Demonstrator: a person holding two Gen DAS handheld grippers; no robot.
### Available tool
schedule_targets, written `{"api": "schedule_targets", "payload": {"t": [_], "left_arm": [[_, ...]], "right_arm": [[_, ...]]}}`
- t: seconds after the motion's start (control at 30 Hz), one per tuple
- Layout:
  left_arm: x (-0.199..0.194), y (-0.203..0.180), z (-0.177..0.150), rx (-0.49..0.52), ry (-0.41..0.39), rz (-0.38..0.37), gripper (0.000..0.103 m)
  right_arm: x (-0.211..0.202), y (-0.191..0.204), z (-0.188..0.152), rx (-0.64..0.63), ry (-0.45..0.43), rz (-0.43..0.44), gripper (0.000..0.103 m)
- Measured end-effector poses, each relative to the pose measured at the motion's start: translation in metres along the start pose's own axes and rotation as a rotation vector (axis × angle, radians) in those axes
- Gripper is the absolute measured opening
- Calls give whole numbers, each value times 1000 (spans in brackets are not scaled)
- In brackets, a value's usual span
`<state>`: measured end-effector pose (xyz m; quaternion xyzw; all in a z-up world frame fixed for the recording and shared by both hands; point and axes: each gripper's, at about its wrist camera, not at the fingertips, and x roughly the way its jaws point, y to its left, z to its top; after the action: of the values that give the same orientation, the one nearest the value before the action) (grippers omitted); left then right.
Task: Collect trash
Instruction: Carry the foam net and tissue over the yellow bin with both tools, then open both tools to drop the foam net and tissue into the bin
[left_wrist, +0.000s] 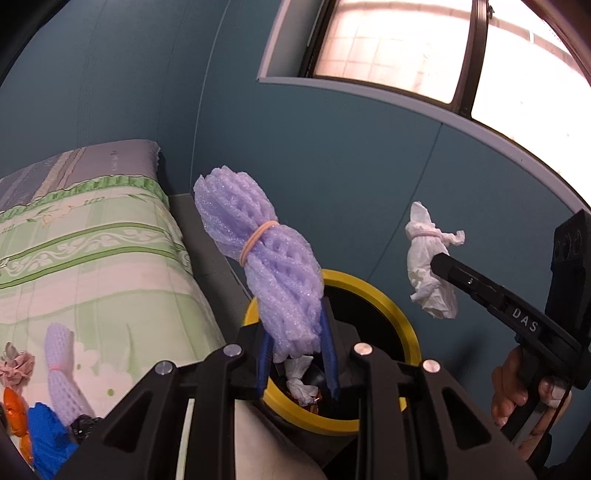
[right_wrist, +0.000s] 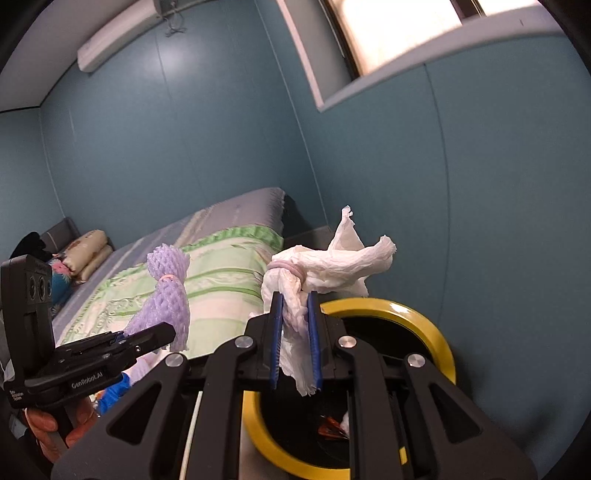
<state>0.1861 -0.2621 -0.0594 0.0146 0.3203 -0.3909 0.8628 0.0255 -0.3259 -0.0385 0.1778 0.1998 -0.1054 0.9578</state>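
Evidently both hands had loads ready for dropping. The left gripper (left_wrist: 299, 354) was clamped on the lower end of a purple foam net bundle (left_wrist: 273, 266), holding it upright directly over the yellow-rimmed bin (left_wrist: 406, 325), so a release would likely send it straight in. The right gripper (right_wrist: 295, 339) pinched a crumpled white tissue wad (right_wrist: 325, 266), tied with a band, just at the bin's near rim. More trash, including another foam net (left_wrist: 61, 373), lay on the bed (left_wrist: 92, 258) beside the bin.
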Motion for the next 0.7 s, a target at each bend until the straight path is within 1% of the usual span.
{"api": "schedule_targets", "payload": {"t": [0.13,0.33,0.63,0.7], "left_arm": [[25,-6,-2,-8,42,-23,22],[50,-13,-7,-3,82,-43,22],[76,-12,-17,-19,135,-75,22],[79,-10,-19,-22,143,-80,24]], "right_arm": [[11,-14,-3,18,37,-22,12],[33,-32,-9,53,89,-43,12],[49,-50,-21,100,138,-55,13],[50,-53,-24,109,143,-57,14]]}}
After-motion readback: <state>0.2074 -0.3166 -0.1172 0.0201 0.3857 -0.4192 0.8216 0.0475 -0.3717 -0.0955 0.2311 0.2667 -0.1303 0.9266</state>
